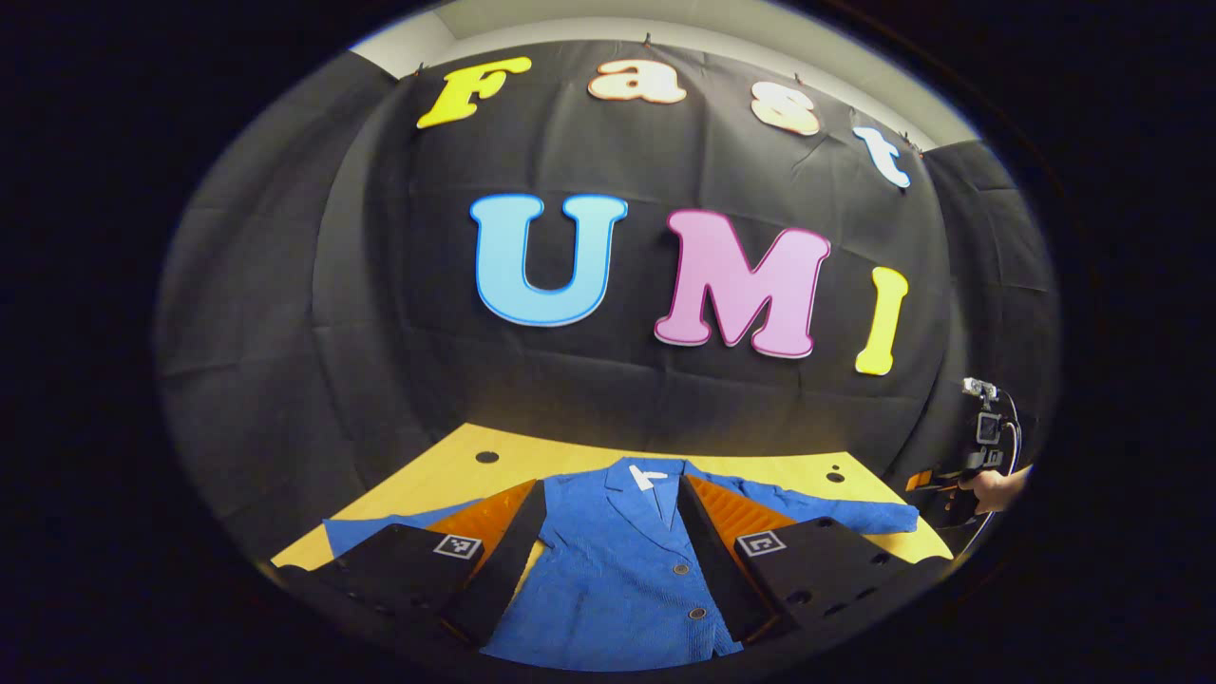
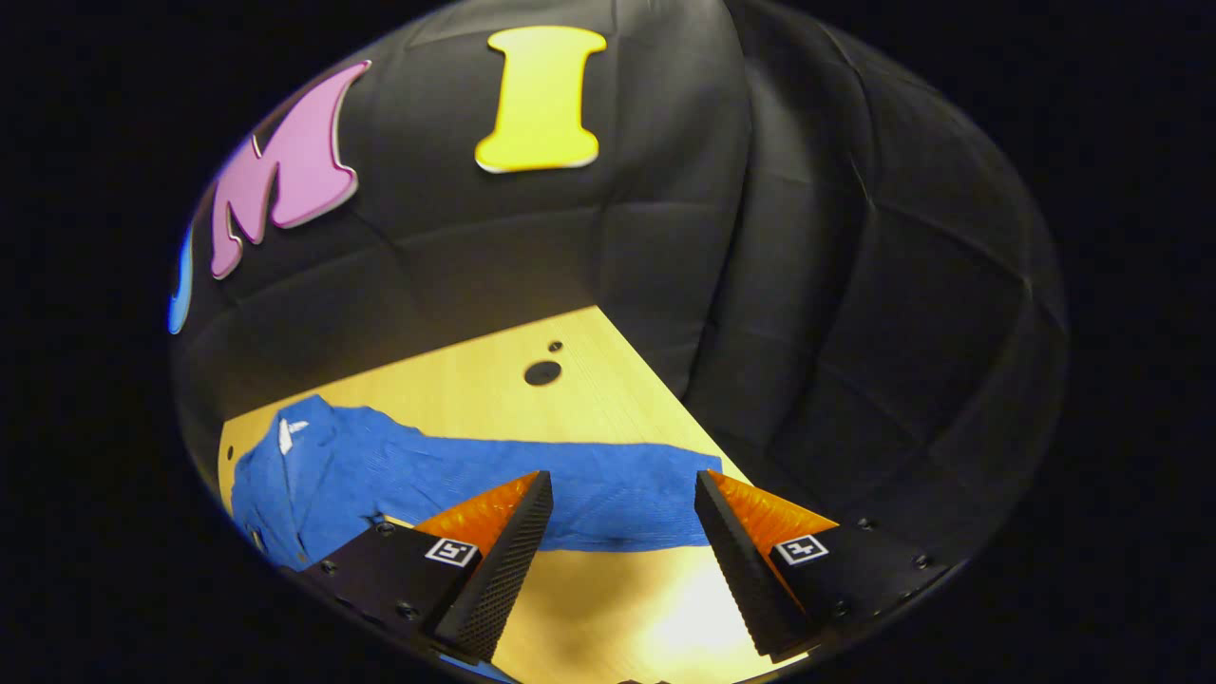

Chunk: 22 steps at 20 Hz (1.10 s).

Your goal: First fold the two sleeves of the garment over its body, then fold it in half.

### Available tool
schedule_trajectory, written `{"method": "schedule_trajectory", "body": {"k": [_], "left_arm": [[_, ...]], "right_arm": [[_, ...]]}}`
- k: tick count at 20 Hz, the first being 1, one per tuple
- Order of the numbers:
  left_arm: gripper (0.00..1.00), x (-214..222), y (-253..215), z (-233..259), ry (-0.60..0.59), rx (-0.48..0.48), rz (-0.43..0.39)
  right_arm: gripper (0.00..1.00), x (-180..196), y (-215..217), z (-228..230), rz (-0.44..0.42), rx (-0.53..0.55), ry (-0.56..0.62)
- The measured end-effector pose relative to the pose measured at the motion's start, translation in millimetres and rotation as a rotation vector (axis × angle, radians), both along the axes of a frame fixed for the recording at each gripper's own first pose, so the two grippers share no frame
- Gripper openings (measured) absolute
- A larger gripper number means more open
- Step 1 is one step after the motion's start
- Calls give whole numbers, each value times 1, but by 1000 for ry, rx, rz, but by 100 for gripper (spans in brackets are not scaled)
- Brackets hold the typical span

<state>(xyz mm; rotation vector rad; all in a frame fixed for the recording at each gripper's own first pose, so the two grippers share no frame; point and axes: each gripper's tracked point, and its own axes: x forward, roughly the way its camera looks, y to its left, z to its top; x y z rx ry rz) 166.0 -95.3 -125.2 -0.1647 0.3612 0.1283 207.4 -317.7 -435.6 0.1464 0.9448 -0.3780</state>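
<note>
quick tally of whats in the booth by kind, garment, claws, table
shirt: 1, blue, lying flat with both sleeves spread out
claws: 2, left claw and right claw, both open
table: 1, light wood
total: 4

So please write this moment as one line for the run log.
blue button-front jacket: flat on yellow wooden table, sleeves unfolded | left gripper: open, over body | right gripper: open, at right sleeve
</note>
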Motion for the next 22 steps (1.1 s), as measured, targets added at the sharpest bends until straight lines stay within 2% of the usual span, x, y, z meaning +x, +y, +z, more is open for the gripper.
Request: {"method": "schedule_trajectory", "body": {"k": [2, 5, 7, 10, 12, 13, 14, 15, 18, 19, 20, 21, 22], "left_arm": [[80, 13, 1, -23, 65, -1, 8], [81, 22, -1, -48, 170, -17, 15], [82, 25, -8, -52, 189, -45, 18], [82, 24, -8, -51, 193, -36, 23], [83, 21, -10, -58, 212, -26, 27], [82, 20, -10, -59, 218, -30, 29], [83, 18, -10, -59, 218, -39, 32], [83, 17, -10, -59, 216, -52, 39], [82, 10, 1, -65, 221, -75, 69], [82, 8, 7, -70, 229, -79, 79], [82, 6, 13, -74, 235, -84, 90], [82, 5, 19, -79, 241, -90, 101], [83, 5, 25, -83, 250, -94, 106]], "right_arm": [[97, -8, -17, -29, -24, 17, 82], [98, -14, -39, -68, -115, 35, 175], [98, -16, -49, -82, -150, 18, 195], [98, -21, -46, -99, -152, 33, 246], [100, -15, -47, -98, -165, 66, 220], [75, -17, -54, -94, -178, 73, 210], [72, -15, -57, -91, -189, 72, 200], [75, -10, -57, -91, -194, 88, 186], [0, -5, -48, -85, -226, 133, 181], [5, 2, -34, -92, -206, 186, 166], [5, 6, -16, -93, -187, 248, 169], [5, 10, -3, -89, -155, 258, 169], [5, 17, 3, -84, -105, 223, 159]]}}
